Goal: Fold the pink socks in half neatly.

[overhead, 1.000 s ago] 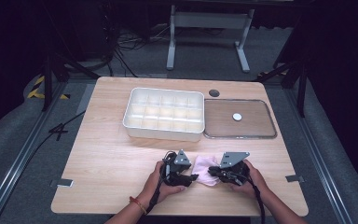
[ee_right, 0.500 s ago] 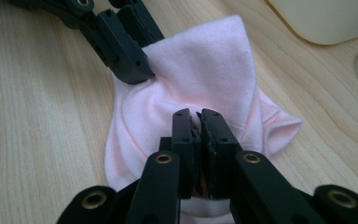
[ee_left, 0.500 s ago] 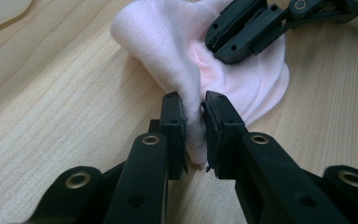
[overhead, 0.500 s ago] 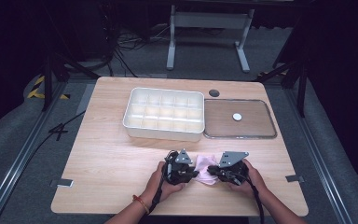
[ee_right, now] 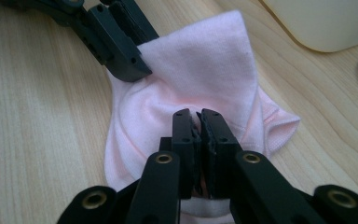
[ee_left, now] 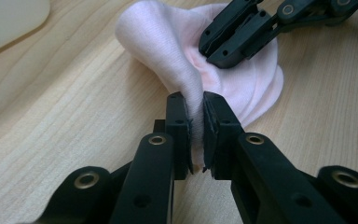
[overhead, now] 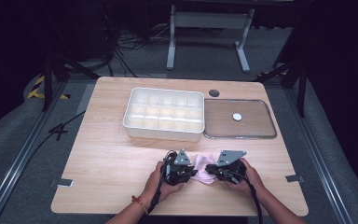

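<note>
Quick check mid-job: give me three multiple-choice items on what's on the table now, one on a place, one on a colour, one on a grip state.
1. Where does the lid lie?
A. right of the compartment tray
B. on the tray
C. under the cloth

2. What colour is the cloth?
A. blue
B. pale pink
C. green

3. How does the left gripper stand?
A. wide open, above the cloth
B. shut on nothing
C. shut on a fold of the cloth

Answers: 1 A, the high view shows it flat on the table beside the tray. 2 B, both gripper views show pink. 3 C, fabric is pinched between its jaws; the right gripper pinches the cloth too.
</note>
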### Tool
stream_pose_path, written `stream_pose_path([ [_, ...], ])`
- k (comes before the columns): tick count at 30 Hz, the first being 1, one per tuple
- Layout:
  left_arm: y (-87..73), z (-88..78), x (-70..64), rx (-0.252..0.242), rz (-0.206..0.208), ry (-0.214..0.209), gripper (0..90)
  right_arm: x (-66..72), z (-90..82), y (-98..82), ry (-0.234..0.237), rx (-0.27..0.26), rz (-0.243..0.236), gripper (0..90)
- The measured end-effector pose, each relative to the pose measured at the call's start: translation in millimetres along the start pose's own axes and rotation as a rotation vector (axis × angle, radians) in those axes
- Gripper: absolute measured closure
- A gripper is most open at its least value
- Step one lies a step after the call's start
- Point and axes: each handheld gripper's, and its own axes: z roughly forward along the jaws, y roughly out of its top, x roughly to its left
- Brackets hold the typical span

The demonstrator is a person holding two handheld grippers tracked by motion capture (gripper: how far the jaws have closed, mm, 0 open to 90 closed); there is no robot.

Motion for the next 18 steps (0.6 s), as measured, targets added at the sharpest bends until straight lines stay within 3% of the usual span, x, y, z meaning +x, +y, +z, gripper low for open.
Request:
stream_pose_path([
  [5, 1.7, -5.0, 0.9, 0.008, 0.022, 0.010, 83.1, 3.3, 4.3, 3.6, -0.023, -0.011, -0.009, 83.4],
  [10, 2.6, -9.2, 1.5, 0.006, 0.034, 0.021, 83.7, 1.8, 1.9, 5.9, -0.042, -0.020, 0.011, 71.0],
  [12, 2.7, -9.8, 1.9, 0.003, 0.037, 0.023, 83.7, 1.1, -0.4, 6.0, -0.046, -0.023, 0.017, 70.5],
  [13, 2.7, -10.9, 2.7, 0.005, 0.036, 0.023, 83.7, 1.6, -6.1, 6.2, -0.073, -0.023, 0.003, 69.9],
  [18, 2.5, -14.2, 4.4, -0.001, 0.038, 0.024, 83.7, -2.6, -13.7, 3.8, -0.078, -0.032, 0.014, 71.6],
])
